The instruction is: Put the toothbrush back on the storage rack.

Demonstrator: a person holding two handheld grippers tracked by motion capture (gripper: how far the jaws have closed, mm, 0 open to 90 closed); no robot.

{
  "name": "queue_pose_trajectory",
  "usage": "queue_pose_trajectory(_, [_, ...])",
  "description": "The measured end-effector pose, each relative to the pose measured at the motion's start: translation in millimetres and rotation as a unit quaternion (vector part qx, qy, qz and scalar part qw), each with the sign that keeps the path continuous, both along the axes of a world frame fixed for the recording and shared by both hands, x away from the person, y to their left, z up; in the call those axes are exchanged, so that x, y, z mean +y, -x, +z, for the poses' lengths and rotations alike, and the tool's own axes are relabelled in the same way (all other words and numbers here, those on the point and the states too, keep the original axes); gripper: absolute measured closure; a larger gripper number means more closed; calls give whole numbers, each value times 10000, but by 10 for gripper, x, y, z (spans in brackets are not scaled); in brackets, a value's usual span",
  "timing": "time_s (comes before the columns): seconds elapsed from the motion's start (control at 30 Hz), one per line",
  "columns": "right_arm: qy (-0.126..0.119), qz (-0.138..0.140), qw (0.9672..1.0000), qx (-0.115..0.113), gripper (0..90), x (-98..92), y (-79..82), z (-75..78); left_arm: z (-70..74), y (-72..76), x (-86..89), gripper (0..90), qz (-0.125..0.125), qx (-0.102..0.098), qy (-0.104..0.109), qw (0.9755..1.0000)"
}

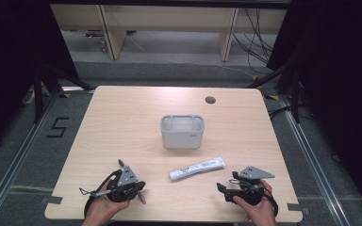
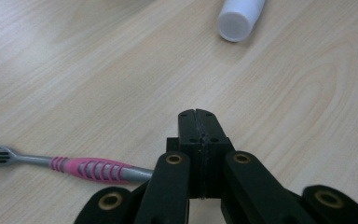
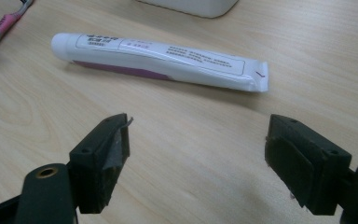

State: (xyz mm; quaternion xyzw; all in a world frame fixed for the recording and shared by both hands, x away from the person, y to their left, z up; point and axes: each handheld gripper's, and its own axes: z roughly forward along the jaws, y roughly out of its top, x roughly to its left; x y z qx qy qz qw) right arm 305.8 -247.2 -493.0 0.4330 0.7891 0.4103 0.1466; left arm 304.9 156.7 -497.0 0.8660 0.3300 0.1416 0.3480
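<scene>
High view: a light wooden table [image 1: 122, 122] is seen with a grey open-topped container [image 1: 182, 131] near its middle. A white toothpaste tube [image 1: 197, 168] is laid flat in front of the container, between the two hands. The left hand-held gripper [image 1: 139, 187] is held at the near left edge of the table, just beside a pink-and-grey toothbrush [image 1: 142, 197]. In the left gripper view its jaws are pressed flat together with nothing between them, and the toothbrush [image 2: 81, 167] is laid on the table to their left, its handle end hidden behind the jaws, so contact cannot be told. The right hand-held gripper [image 1: 221, 188] is held at the near right edge. In the right gripper view its jaws are spread wide and empty above bare wood, with the toothpaste tube [image 3: 161, 60] lying crosswise beyond them, apart from both pads.
</scene>
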Motion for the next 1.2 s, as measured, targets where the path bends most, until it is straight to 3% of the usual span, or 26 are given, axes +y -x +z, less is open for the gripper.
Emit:
queue_pose_trajectory(0.77, [-38, -42, 10000, 57, 230, 6, 9, 4, -44, 46, -62, 896, -126, 95, -13, 9999])
queue_pose_trajectory(0.8, [-33, -41, 10000, 51, 230, 5, 8, 3, -45, 42, -53, 896, -149, 80, -92, 9998])
queue_pose_trajectory(1.2, [19, 28, 10000, 18, 231, -13, -7, 3, -60, 91, 1, 896, -233, 159, -159, 9995])
